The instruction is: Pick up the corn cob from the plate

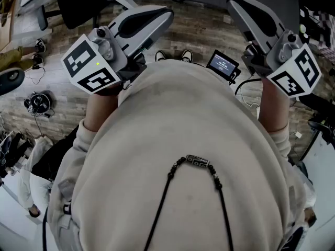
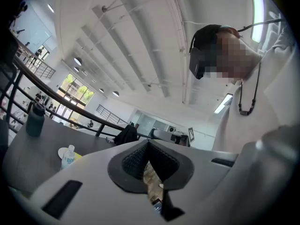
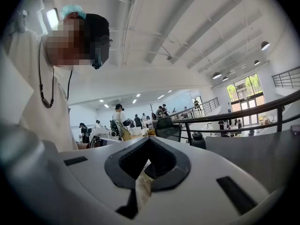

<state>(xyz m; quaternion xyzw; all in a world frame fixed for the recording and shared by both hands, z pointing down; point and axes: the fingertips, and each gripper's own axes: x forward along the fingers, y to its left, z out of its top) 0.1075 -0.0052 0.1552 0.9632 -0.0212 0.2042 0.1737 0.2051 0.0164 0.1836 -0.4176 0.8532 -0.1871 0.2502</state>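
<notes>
My left fingers [image 2: 133, 162] and right fingers [image 3: 136, 164] are pressed together, holding nothing.
The corn cob [image 2: 78, 155] is probably that yellow sliver on the plate [image 2: 60, 152] across the desk [image 2: 42, 142], well apart from me; light, stiff, rounded, so I'd grip mid-length.

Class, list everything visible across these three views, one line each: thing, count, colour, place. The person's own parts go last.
table: one, grey, left gripper view
plate: one, white, on the table; yellow bit by it unclear
water bottle: one, clear, by the plate
flask: one, dark green, table's left end
railing: one, black, behind the table
small screen: one, black, lit, head view, upper right
necklace: one, black, on beige sweatshirt
left claw: one, pale grey, shut, empty
right claw: one, pale grey, shut, empty
</notes>
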